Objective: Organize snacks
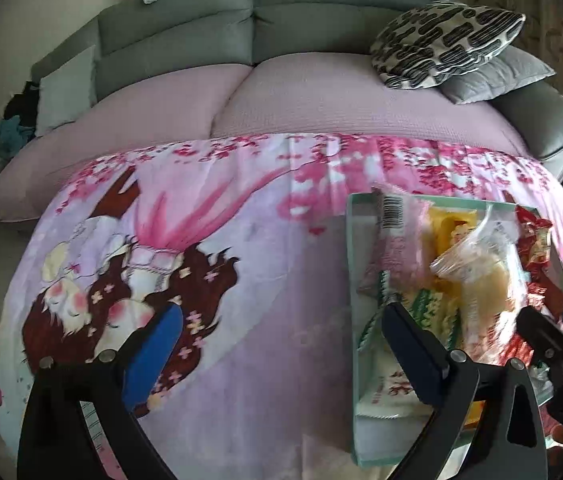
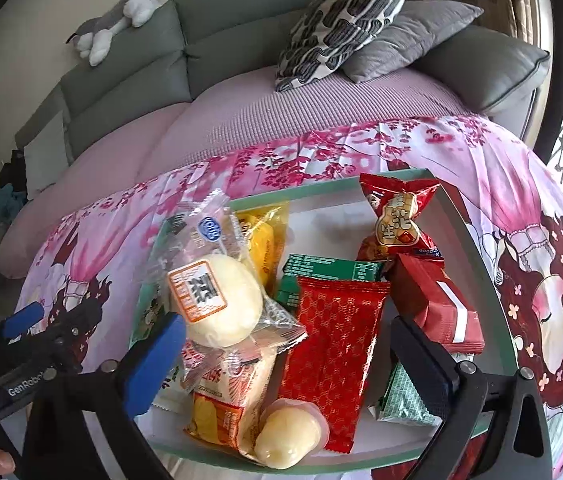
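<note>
With its jaws spread wide and holding nothing, the right gripper (image 2: 281,344) hangs over a pale green tray (image 2: 477,248) heaped with snacks, set on a pink cartoon cloth (image 2: 521,184) before a grey sofa (image 2: 129,92). Directly between the fingers lies a red packet (image 2: 333,356), its long axis running away from the gripper, roughly in line with the fingers. Just to the left, a clear-wrapped bun (image 2: 217,304) rides atop the pile, touching the blue pad of the left finger (image 2: 153,364). A jelly cup (image 2: 289,432) sits at the tray's near rim.

The left gripper (image 1: 281,356) is likewise open and empty; it straddles the tray's left wall, with one finger over bare cloth. The right hand looks the nearer to the red packet, which seems the likelier next pick, though the bun could equally be the target.
</note>
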Available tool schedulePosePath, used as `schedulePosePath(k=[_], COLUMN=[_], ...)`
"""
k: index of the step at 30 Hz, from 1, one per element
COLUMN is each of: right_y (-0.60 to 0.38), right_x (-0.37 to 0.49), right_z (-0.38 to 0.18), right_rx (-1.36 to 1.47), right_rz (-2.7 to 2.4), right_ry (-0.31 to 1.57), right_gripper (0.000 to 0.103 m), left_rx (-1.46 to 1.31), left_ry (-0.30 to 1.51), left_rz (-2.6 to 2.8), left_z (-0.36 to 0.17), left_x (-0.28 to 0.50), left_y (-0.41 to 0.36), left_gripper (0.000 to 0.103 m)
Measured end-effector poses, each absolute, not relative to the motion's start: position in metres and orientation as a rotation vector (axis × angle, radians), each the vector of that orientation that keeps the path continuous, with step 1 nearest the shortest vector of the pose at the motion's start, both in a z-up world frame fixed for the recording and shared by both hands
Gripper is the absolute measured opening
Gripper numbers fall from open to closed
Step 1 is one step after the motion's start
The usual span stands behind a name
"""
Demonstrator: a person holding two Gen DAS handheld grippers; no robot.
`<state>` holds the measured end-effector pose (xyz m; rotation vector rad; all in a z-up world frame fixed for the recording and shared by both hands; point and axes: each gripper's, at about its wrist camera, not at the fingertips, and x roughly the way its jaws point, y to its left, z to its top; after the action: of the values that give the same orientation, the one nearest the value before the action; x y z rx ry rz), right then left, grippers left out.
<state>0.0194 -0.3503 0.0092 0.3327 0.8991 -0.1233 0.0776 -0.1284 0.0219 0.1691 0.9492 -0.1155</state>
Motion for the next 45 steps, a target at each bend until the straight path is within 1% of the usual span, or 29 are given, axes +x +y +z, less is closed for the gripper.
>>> schedulePosePath(k=[12, 22, 29, 45], right_y=[-0.308, -0.286, -0.284, -0.287], right_x=[-0.005, -0.045, -0.049, -0.044], right_z=[0.021, -0.002, -0.005, -0.01], right_rx=[0.306, 0.305, 0.291, 0.277], right_rz=[-0.049, -0.066, -0.064, -0.088], right_ry=[0.876, 0.947, 0.959, 0.998], right_gripper=[0.103, 0.103, 0.103, 0.103], left_rx=[0.165, 0.22, 0.194, 0.192], left_ry=[0.968, 1.001, 1.017, 1.042], left_rz=[-0.017, 0.011, 0.024, 0.017], left_z=[0.017, 0.005, 0.004, 0.003], left_x=[0.039, 0.002, 0.002, 0.01], left_y=[-0.09, -0.065, -0.052, -0.051], left_gripper=[0.1, 0.1, 0.1, 0.1])
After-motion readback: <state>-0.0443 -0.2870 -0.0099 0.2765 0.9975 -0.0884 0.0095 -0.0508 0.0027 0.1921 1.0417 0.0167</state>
